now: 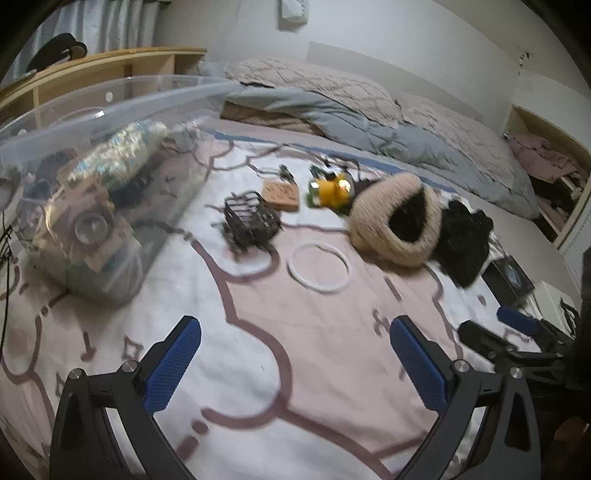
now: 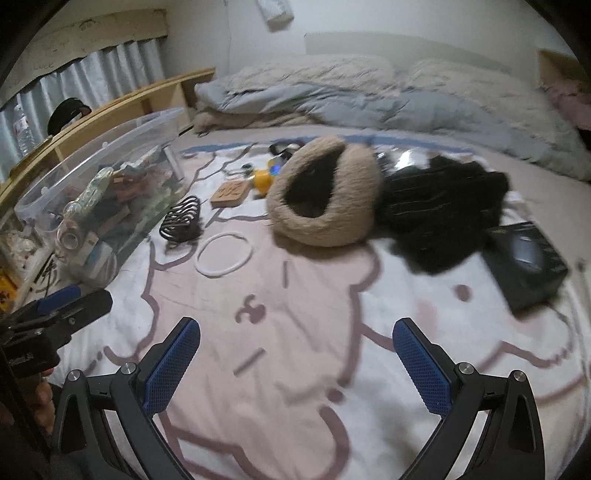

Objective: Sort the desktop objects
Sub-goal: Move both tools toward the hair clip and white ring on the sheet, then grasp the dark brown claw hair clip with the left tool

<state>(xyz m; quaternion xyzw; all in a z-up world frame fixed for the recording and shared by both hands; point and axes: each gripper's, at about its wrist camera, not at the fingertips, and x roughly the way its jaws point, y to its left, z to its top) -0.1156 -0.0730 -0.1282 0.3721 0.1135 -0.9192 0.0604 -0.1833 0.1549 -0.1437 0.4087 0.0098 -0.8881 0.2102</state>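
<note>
I have both the left gripper (image 1: 295, 354) and the right gripper (image 2: 295, 354) spread wide and holding nothing above the pink-and-white blanket (image 1: 314, 332), with the thin white plastic ring (image 1: 319, 266) lying flat between the black wire rack (image 1: 251, 221) and the fuzzy beige hat (image 1: 397, 221), right of the clear plastic storage bin (image 1: 92, 184).

— What sort of room?
— A dim bedroom: a bed (image 2: 295, 369) under a pink-and-white cartoon blanket, grey duvet (image 2: 424, 107) and beige pillows (image 1: 306, 79) against a plain white wall (image 1: 406, 33).
— And on the left?
— A wooden shelf (image 2: 122, 103) before pale curtains (image 2: 103, 70).
</note>
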